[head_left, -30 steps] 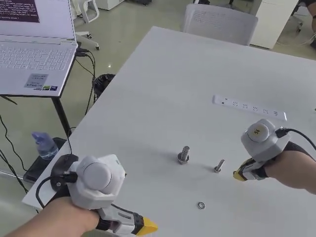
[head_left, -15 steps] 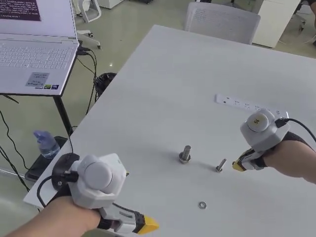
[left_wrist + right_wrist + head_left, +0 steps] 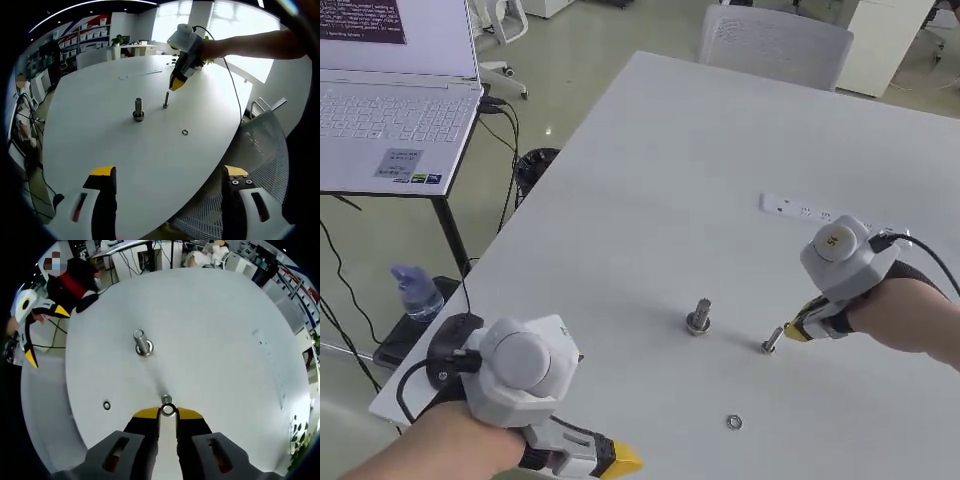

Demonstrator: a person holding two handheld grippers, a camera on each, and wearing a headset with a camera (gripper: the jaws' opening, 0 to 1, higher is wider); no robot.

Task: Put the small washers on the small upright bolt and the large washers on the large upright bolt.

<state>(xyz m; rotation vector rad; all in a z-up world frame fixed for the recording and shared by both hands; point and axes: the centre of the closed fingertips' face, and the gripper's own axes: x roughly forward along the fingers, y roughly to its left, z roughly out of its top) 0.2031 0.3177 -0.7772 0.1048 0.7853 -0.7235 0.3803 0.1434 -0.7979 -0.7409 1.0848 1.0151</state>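
Just short of the tip of the small upright steel bolt, we find the right gripper clamped on a small silver washer, the left gripper standing with jaws apart; next, we judge, centre the hole and lower.

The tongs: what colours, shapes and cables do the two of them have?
The left tongs and the right tongs both have black jaws with yellow tips, on light grey bases with dark slots. A black cable leaves each.
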